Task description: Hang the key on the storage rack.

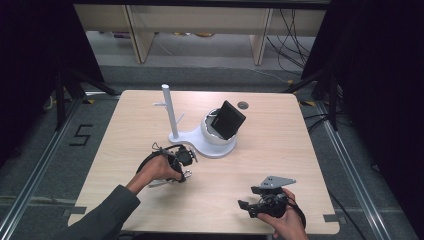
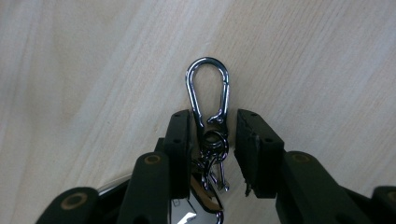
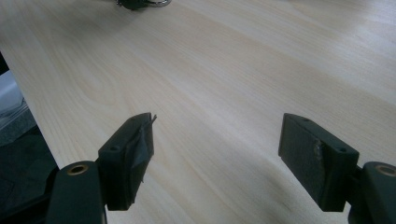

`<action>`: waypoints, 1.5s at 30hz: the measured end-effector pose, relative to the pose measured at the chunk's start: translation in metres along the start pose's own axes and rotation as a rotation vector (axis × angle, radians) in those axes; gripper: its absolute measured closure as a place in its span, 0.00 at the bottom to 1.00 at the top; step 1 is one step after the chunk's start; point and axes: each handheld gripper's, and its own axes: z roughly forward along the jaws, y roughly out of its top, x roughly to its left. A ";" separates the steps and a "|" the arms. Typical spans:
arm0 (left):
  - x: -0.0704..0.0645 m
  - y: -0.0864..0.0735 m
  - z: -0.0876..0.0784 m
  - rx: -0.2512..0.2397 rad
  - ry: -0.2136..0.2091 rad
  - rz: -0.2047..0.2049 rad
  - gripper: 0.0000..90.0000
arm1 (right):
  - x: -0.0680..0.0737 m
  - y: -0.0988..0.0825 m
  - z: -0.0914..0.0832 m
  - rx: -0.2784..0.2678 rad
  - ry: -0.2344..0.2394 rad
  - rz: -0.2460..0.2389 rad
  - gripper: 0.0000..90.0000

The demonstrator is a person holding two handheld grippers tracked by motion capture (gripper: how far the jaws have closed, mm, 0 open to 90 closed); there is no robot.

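Shiny chrome carabiner keyring (image 2: 208, 95) lies on pale wooden table (image 1: 280, 140), just in front of white peg stand (image 1: 172, 115). Long axis runs along left gripper (image 2: 208, 133); jaws straddle its lower end, not yet clamped. Right gripper (image 3: 217, 140) farther off, jaws wide, holding nothing.

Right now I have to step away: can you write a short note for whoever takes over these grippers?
Left gripper: jaws either side of the key clip lying on the table; whether they pinch it yet I cannot tell.
Right gripper: open, holding nothing, near the front right of the table.
White stand with its pegs sits mid-table, a black box in its bowl.
Done: clip reached. Left: probably lifting it, perhaps onto a peg.
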 end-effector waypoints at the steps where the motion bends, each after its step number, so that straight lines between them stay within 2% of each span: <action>1: 0.001 0.002 0.000 0.020 -0.006 0.000 0.75 | 0.000 0.000 0.000 0.000 0.001 -0.001 0.31; 3: 0.001 0.004 0.000 0.046 -0.007 -0.002 0.77 | 0.003 0.000 0.000 0.011 0.004 0.022 0.31; 5: 0.002 0.006 0.001 0.067 -0.009 -0.015 0.78 | 0.000 0.000 0.000 0.000 0.001 -0.005 0.31; 8: 0.003 0.006 0.001 0.081 -0.007 -0.023 0.82 | 0.001 0.000 0.000 0.003 0.003 -0.005 0.31; 10: 0.001 0.006 0.000 0.092 0.007 -0.015 0.83 | 0.001 0.000 -0.001 0.004 0.004 -0.002 0.31; 13: -0.004 0.006 0.000 0.105 0.034 0.047 0.83 | 0.002 0.000 0.000 0.005 0.008 -0.010 0.31; 14: -0.005 0.006 0.000 0.109 0.032 0.047 0.83 | 0.004 0.000 0.000 0.013 0.013 0.012 0.31; 15: -0.005 0.006 0.000 0.109 0.030 0.046 0.83 | 0.003 0.000 0.000 0.008 0.012 -0.009 0.31; 17: -0.004 0.006 0.000 0.106 0.028 0.052 0.83 | 0.003 0.000 0.000 0.005 0.013 0.002 0.31; 20: -0.004 0.004 0.000 0.096 0.018 0.060 0.83 | 0.001 0.000 0.000 0.000 0.007 -0.013 0.31; 22: -0.002 0.003 -0.003 0.081 0.014 0.051 0.84 | 0.000 0.000 -0.001 0.001 0.009 -0.008 0.31; 24: 0.001 0.001 -0.010 0.058 0.011 0.057 0.84 | 0.000 0.000 -0.001 -0.004 0.005 -0.008 0.31; 25: 0.001 0.000 -0.014 0.058 0.000 0.045 0.84 | 0.000 0.000 -0.001 -0.004 0.006 -0.007 0.31; 27: 0.005 -0.002 -0.023 0.042 0.013 0.045 0.84 | 0.000 0.000 -0.001 -0.002 0.005 -0.007 0.31; 30: 0.009 -0.008 -0.038 0.016 0.013 0.031 0.84 | 0.000 0.000 -0.001 -0.005 0.005 -0.009 0.31; 32: 0.014 -0.012 -0.049 -0.011 0.019 0.008 0.84 | 0.000 0.000 -0.001 0.000 0.005 -0.010 0.31; 36: 0.023 -0.022 -0.070 -0.012 0.034 -0.017 0.84 | 0.000 0.000 0.000 0.000 0.003 -0.009 0.31; 38: 0.028 -0.026 -0.081 -0.023 0.061 -0.028 0.84 | -0.001 0.000 0.000 -0.001 0.002 -0.007 0.31; 40: 0.030 -0.030 -0.089 -0.028 0.063 -0.046 0.84 | -0.001 0.000 0.000 0.002 0.005 -0.003 0.31; 44: 0.034 -0.036 -0.101 -0.021 0.058 -0.052 0.84 | -0.001 -0.001 0.000 0.002 0.002 -0.003 0.31; 45: 0.035 -0.037 -0.104 -0.036 0.064 -0.060 0.84 | -0.001 -0.001 0.000 0.000 0.005 -0.013 0.31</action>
